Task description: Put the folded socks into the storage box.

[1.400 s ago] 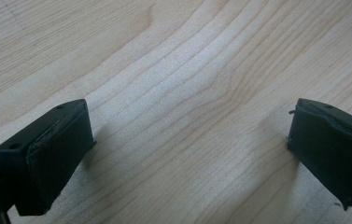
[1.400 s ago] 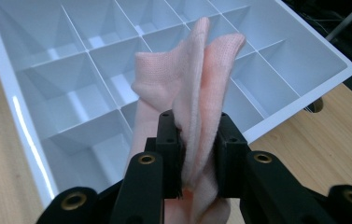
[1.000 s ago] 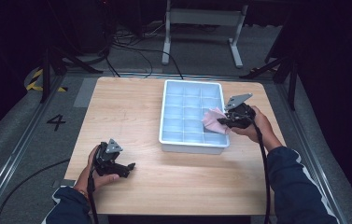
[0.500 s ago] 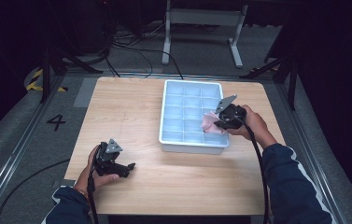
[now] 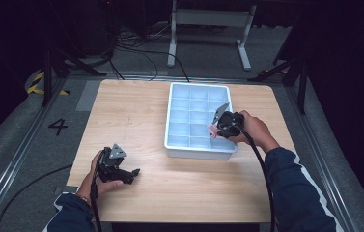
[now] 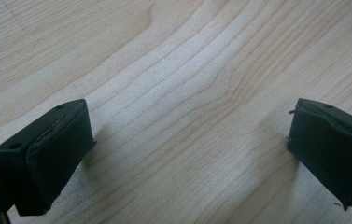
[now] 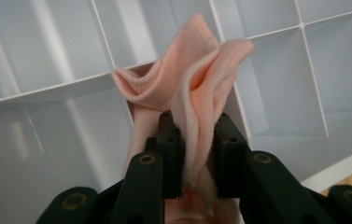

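A white tray [image 5: 172,121] split into several compartments sits on the right half of the wooden table [image 5: 136,116]. My right gripper [image 5: 214,129] hangs over the tray's near right compartments, shut on a folded pink cloth [image 5: 212,129]. In the right gripper view the pink cloth [image 7: 190,88] bunches up from between the jaws of the right gripper [image 7: 197,140], above the white dividers of the tray [image 7: 47,91]. My left gripper [image 5: 130,174] rests on the table's near left part. Its jaws stand wide apart in the left gripper view, where the left gripper [image 6: 190,158] has only bare wood [image 6: 178,70] between them.
Beyond the table's far edge a grey metal stand [image 5: 208,19] and black cables [image 5: 136,43] lie on the floor. A floor marking "4" [image 5: 58,126] is to the left. Black cables trail from both grippers toward the near edge.
My right gripper has carried the pink cloth leftward and down, from above the tray's right rim to over its near right compartments. The left gripper has stayed put.
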Motion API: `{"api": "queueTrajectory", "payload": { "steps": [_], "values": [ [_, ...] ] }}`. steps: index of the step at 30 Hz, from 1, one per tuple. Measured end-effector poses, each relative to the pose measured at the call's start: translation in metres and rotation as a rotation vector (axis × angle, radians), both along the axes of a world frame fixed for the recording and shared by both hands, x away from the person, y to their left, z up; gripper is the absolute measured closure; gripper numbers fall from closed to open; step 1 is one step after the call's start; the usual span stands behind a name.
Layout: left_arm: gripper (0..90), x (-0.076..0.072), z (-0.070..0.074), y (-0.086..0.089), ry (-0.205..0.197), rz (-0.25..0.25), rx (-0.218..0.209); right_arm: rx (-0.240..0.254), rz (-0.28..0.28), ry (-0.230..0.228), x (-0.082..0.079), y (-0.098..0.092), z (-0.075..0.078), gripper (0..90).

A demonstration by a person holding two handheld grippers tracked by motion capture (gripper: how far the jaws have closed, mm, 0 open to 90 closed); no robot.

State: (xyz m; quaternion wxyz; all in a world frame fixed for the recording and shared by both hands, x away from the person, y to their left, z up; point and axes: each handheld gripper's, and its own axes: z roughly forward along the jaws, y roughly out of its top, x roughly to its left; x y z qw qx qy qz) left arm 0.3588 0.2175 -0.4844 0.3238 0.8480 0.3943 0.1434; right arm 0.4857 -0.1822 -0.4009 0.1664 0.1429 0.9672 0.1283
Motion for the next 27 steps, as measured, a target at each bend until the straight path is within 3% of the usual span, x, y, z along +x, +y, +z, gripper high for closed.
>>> {"api": "queueTrajectory", "payload": {
  "steps": [6,8,10,11,13,17,23,26,27],
  "values": [
    [0.4,0.0,0.0,0.0,-0.001,0.0,0.005,-0.031,-0.001,0.026,0.004,0.003,-0.003,76.1],
    [0.3,0.0,0.0,0.0,-0.002,-0.004,0.007,-0.027,0.001,0.058,0.004,0.006,-0.006,76.1],
    [0.4,0.0,0.0,0.0,-0.001,-0.004,0.007,-0.063,0.023,0.09,0.002,0.012,-0.013,76.0],
    [0.3,0.0,0.0,0.0,-0.001,-0.002,0.006,-0.096,0.032,0.072,0.001,0.016,-0.016,75.9],
    [0.4,0.0,0.0,0.0,-0.001,-0.002,0.006,-0.117,0.028,0.056,0.0,0.019,-0.018,75.9],
    [0.4,0.0,0.0,0.0,-0.002,-0.004,0.008,-0.098,0.021,0.076,0.001,0.016,-0.018,75.8],
    [0.4,0.0,0.0,0.0,0.001,-0.002,0.008,-0.139,0.031,0.074,0.002,0.02,-0.018,74.9],
    [0.4,0.0,0.0,0.0,0.001,-0.002,0.007,-0.126,0.029,0.075,0.002,0.018,-0.018,73.8],
    [0.4,0.0,0.0,0.0,0.0,-0.003,0.008,-0.099,0.025,0.082,0.002,0.015,-0.018,72.9]
  ]
}}
